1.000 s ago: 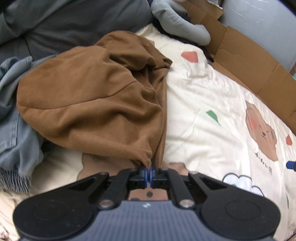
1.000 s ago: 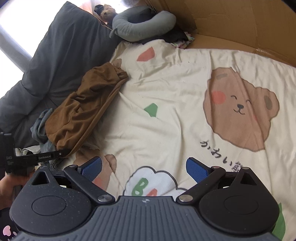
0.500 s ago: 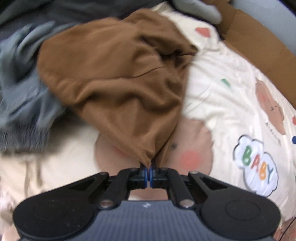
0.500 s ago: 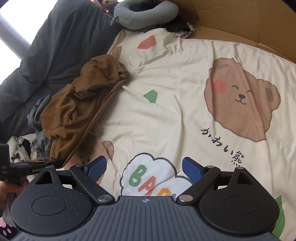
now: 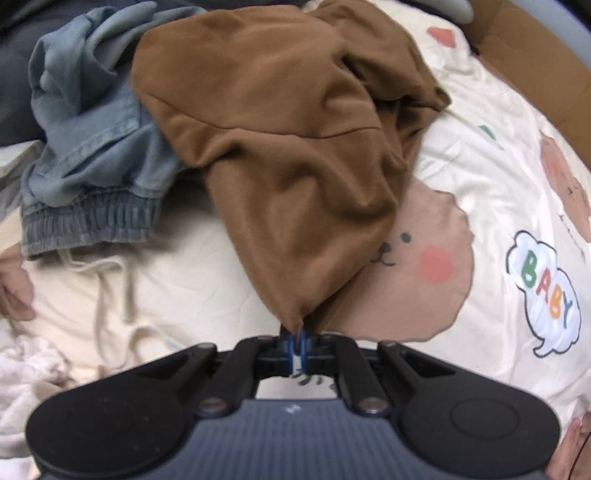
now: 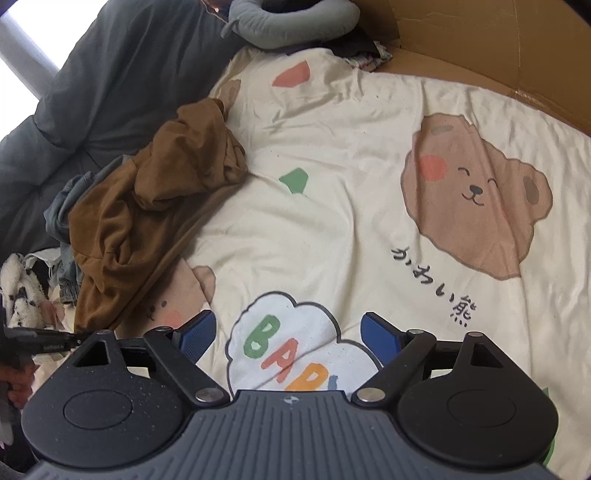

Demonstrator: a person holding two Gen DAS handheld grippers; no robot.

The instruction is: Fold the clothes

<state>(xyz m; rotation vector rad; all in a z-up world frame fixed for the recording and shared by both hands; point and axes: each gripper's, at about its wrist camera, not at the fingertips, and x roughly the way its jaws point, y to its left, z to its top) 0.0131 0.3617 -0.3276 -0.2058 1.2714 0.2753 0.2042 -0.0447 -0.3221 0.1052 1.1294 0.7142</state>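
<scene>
A crumpled brown garment [image 5: 295, 147] lies on the cream bear-print bedsheet [image 5: 480, 184]. My left gripper [image 5: 295, 341] is shut on its near corner, and the cloth stretches up from the blue pads. In the right wrist view the brown garment [image 6: 147, 214] lies at the left, with the left gripper [image 6: 40, 338] at its lower end. My right gripper [image 6: 288, 336] is open and empty above the "BABY" cloud print [image 6: 295, 343].
Blue-grey denim trousers [image 5: 88, 155] lie beside the brown garment, with white cloth [image 5: 22, 369] and a drawstring near them. A dark grey duvet [image 6: 110, 74], a grey neck pillow [image 6: 291, 22] and cardboard walls [image 6: 498, 48] border the bed.
My left gripper has pulled the brown garment's corner back toward the near side, dragging it off the denim trousers. My right gripper has drifted slightly forward over the sheet, still open.
</scene>
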